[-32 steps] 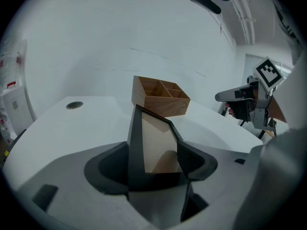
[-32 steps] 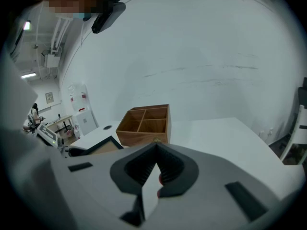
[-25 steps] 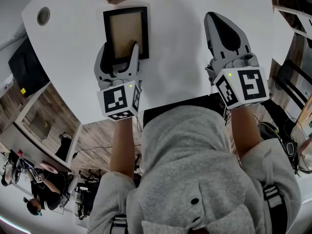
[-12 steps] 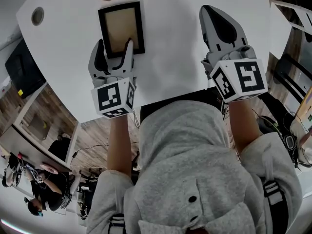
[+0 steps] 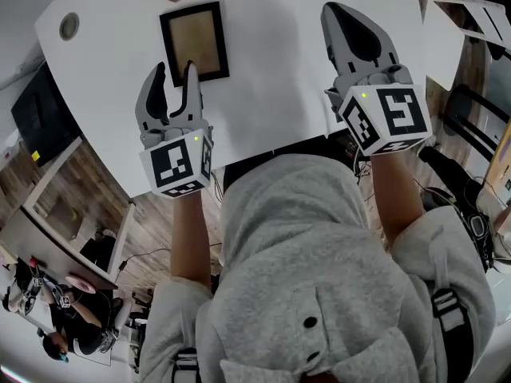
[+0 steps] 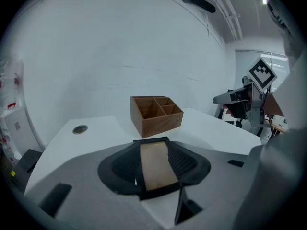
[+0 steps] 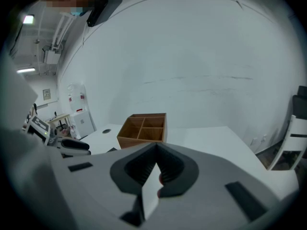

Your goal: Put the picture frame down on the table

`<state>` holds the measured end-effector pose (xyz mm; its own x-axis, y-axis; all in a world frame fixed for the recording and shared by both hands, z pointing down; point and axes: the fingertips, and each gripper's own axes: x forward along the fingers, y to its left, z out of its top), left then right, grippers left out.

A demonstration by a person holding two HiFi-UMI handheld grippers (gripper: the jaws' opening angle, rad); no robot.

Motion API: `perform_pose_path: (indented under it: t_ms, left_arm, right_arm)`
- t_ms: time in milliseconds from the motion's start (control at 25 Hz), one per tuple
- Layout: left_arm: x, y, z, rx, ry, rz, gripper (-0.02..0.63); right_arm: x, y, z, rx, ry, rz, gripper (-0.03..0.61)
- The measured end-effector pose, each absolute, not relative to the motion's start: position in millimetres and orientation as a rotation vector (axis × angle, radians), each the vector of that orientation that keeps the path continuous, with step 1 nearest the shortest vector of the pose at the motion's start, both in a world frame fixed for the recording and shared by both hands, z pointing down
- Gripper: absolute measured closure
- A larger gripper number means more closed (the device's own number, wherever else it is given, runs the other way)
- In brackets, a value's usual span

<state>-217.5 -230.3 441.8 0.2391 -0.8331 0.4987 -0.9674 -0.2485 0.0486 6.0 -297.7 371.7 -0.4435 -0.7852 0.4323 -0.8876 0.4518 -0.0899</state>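
From the head view, we see the picture frame [image 5: 193, 42] lying flat on the table [image 5: 263, 86]. Our left gripper [image 5: 174, 74] sits just beside its near edge, maybe not touching.

In the left gripper view, our jaws are wide apart, holding nothing.

In the right gripper view, the right gripper [image 7: 156, 148] is pinched together, empty.

We should pull straight back without bumping the frame.

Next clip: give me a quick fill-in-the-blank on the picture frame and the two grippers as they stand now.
The black picture frame with a tan panel lies ___ on the white table.
The left gripper has its jaws ___, holding nothing.
The right gripper has its jaws ___, with nothing between them.
Beyond the frame stands a compartmented box made of ___.
Missing words: flat; open; shut; wood.
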Motion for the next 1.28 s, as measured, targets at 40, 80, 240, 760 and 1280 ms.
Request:
perform_pose_path:
  t_ms: [40,80,240,760,1280]
  left_arm:
    - [-216.7,-229.0,435.1,2.180,-1.667,0.517,0.423]
    - [-216.1,-227.1,428.1,2.186,-1.672,0.493,0.440]
    - [-216.0,-218.2,402.1,2.207,-1.706,0.460,0.537]
    - [-215.3,-193.0,338.9,2.253,-1.732,0.419,0.594]
    - [-178.9,-153.0,293.3,2.270,-1.821,0.414,0.594]
  right_arm:
    - [8.1,-295.0,367.4,1.432,-2.378,0.430,0.552]
    - [10.2,-291.7,362.9,1.438,-2.378,0.423,0.554]
    - [17.5,-277.7,346.0,1.466,-2.371,0.392,0.552]
    - [24.0,-239.3,300.9,1.504,-2.379,0.307,0.552]
    - [56.0,-208.7,275.1,1.411,-2.468,0.330,0.552]
